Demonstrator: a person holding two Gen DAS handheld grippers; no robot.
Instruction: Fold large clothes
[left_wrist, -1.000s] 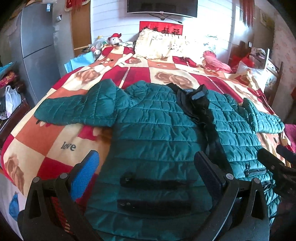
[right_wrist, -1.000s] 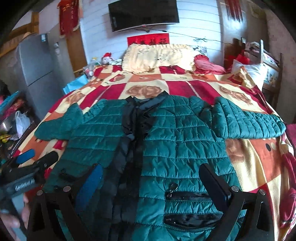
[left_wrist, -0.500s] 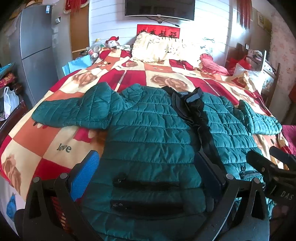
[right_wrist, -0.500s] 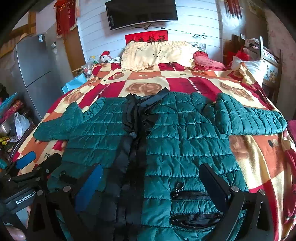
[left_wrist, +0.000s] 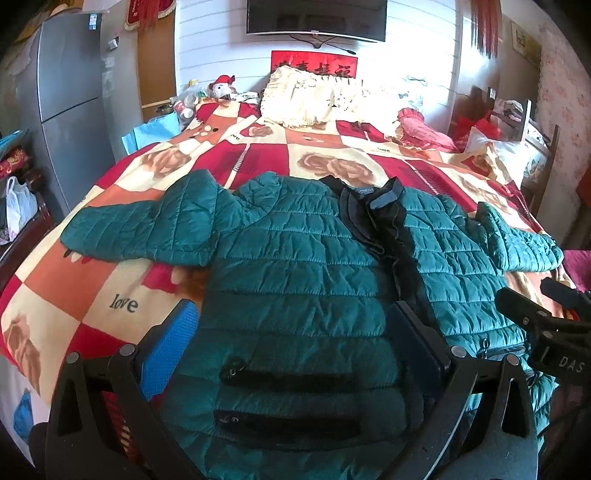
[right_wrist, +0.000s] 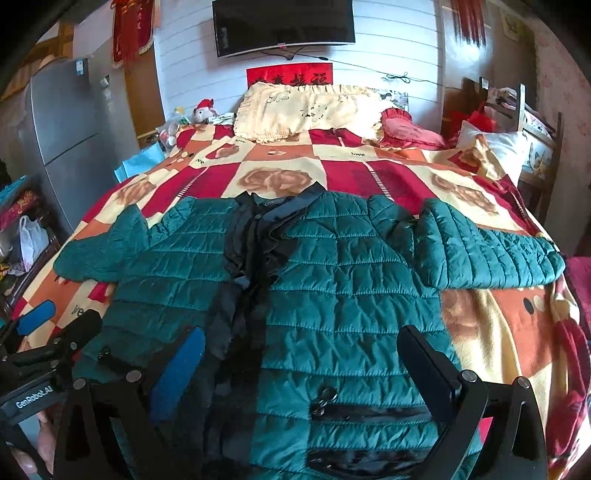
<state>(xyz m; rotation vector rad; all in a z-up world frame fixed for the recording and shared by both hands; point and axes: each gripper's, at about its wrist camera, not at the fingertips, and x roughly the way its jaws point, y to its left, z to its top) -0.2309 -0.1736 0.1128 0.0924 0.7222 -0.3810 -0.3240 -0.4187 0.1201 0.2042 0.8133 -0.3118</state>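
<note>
One green quilted jacket (left_wrist: 295, 295) lies front-up and spread flat on the bed (left_wrist: 122, 295), directly ahead of both pairs of jaws, hem nearest them and collar farthest. The left gripper (left_wrist: 291, 332) hangs above the hem on the wearer's right half, its jaws spread wide and holding nothing. The right gripper (right_wrist: 301, 358) hangs above the other half, jaws likewise spread and empty.

Risks, going left to right. The sleeve (left_wrist: 140, 232) out beyond the left jaws is already doubled near the shoulder; I judge that folding it in as it lies would trap a lump. The padded shell looks slick and springy, so a shallow pinch at the hem may take only the top layer or slip out. The open black front strip (right_wrist: 247, 295) between the two grippers is rumpled and could bunch if the halves are brought together. The sleeve (right_wrist: 491, 254) beyond the right jaws reaches the bed's edge and may slide off when tugged.

Count: one jacket, two sleeves, two grippers. Each front half shows two dark pocket openings, so four pockets; the pair (left_wrist: 288, 402) ahead of the left jaws is plainest. At the far end sit one cream pillow (right_wrist: 310, 110) and one red cushion (right_wrist: 406, 127).
</note>
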